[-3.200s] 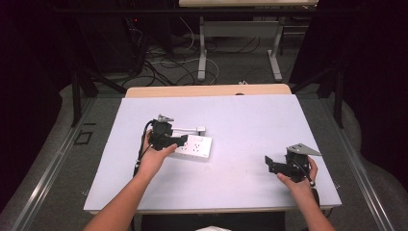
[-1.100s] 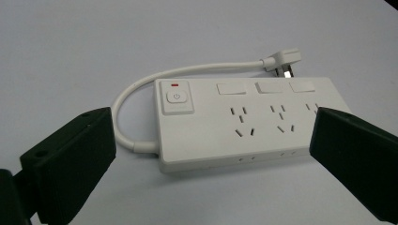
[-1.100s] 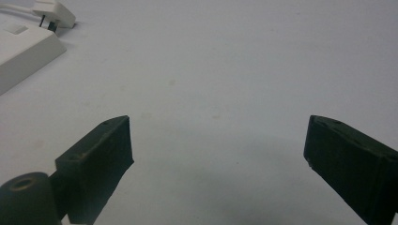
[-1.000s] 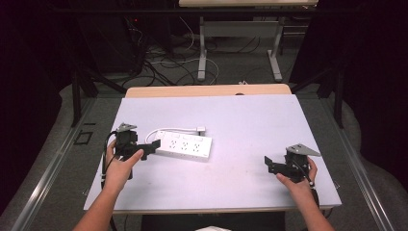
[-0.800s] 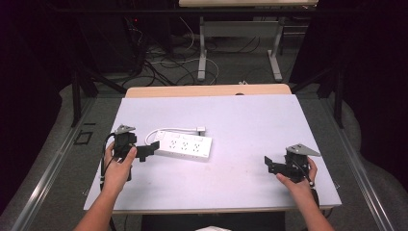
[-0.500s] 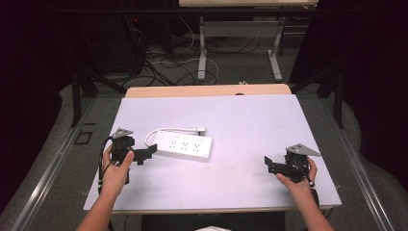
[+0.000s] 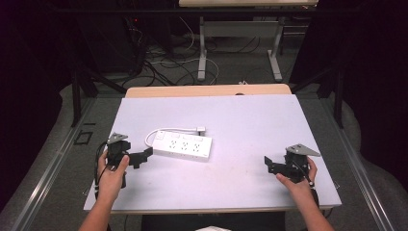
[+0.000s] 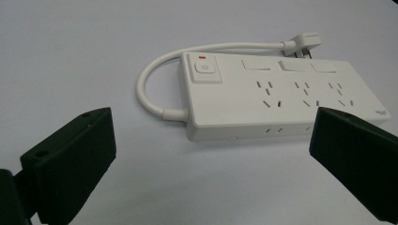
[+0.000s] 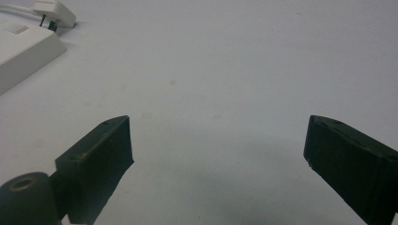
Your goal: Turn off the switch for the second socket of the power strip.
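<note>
A white power strip [image 7: 183, 146] lies flat near the middle-left of the white table [image 7: 250, 120], its short cable looping back to a plug [image 7: 200, 129]. In the left gripper view the power strip [image 8: 277, 96] shows a power button with a red light, several sockets and the plug [image 8: 304, 41]. My left gripper [image 7: 141, 157] is open just left of the strip, not touching it, jaws pointing at it [image 8: 211, 164]. My right gripper [image 7: 269, 165] stands open near the table's right front, empty [image 9: 216, 159]. The strip's end [image 9: 23, 49] and plug [image 9: 54, 13] appear far off in the right gripper view.
A wooden table edge [image 7: 207, 90] adjoins the far side. Beyond it, the floor holds tangled cables [image 7: 168, 62] and metal desk legs [image 7: 202, 48]. Bare table surface stretches between the power strip and my right gripper.
My left gripper let go of the power strip and drew back to the left, toward the table's left front. The strip stays where it lay. The right gripper has not moved.
</note>
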A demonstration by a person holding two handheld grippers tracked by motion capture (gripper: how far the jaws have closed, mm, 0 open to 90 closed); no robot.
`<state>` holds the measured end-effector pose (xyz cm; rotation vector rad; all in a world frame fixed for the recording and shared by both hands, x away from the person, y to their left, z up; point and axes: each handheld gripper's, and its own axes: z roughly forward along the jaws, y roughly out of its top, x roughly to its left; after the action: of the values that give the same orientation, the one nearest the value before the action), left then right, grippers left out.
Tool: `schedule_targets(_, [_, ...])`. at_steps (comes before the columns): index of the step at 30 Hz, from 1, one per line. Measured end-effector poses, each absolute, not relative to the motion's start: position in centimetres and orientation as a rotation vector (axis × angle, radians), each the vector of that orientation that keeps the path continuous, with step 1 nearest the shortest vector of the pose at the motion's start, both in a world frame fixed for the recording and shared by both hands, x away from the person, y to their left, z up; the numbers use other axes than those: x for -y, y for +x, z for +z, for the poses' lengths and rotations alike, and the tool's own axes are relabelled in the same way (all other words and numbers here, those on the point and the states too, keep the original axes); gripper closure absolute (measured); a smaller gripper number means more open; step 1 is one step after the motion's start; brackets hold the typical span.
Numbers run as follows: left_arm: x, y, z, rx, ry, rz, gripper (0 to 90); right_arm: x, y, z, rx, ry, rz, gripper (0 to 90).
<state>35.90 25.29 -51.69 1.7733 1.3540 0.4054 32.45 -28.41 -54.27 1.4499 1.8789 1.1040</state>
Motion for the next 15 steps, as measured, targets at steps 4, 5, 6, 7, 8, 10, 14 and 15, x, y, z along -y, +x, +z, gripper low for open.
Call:
schedule_targets(4, [-25.6, 35.7, -52.0, -1.357, 1.783, 0.415, 0.7, 28.5, 32.5, -54.3, -1.88, 1.449, 1.104, 7.7])
schedule_targets(5, [-25.6, 35.7, -52.1, -1.361, 1.777, 0.417, 0.7, 28.5, 32.5, -54.3, -1.878, 1.45, 1.106, 7.6])
schedule_targets(6, [-25.8, 35.7, -52.1, -1.358, 1.786, 0.427, 0.7, 28.5, 32.4, -54.3, -1.877, 1.449, 1.105, 7.6])
schedule_targets(7, [-25.8, 35.6, -52.2, -1.363, 1.778, 0.42, 0.7, 28.4, 32.4, -54.2, -1.878, 1.451, 1.099, 7.6])
schedule_targets(8, [-25.9, 35.6, -52.3, -1.364, 1.782, 0.42, 0.7, 28.4, 32.4, -54.2, -1.878, 1.45, 1.101, 7.7])
schedule_targets(10, [-26.1, 35.6, -52.4, -1.365, 1.786, 0.429, 0.7, 28.4, 32.4, -54.2, -1.881, 1.45, 1.101, 7.7])
schedule_targets(14, [-26.3, 35.4, -52.7, -1.37, 1.769, 0.424, 0.9, 28.5, 32.5, -54.3, -1.879, 1.448, 1.107, 7.7])
schedule_targets(15, [-26.4, 35.4, -52.7, -1.372, 1.772, 0.418, 0.9, 28.5, 32.5, -54.3, -1.879, 1.448, 1.107, 7.7])
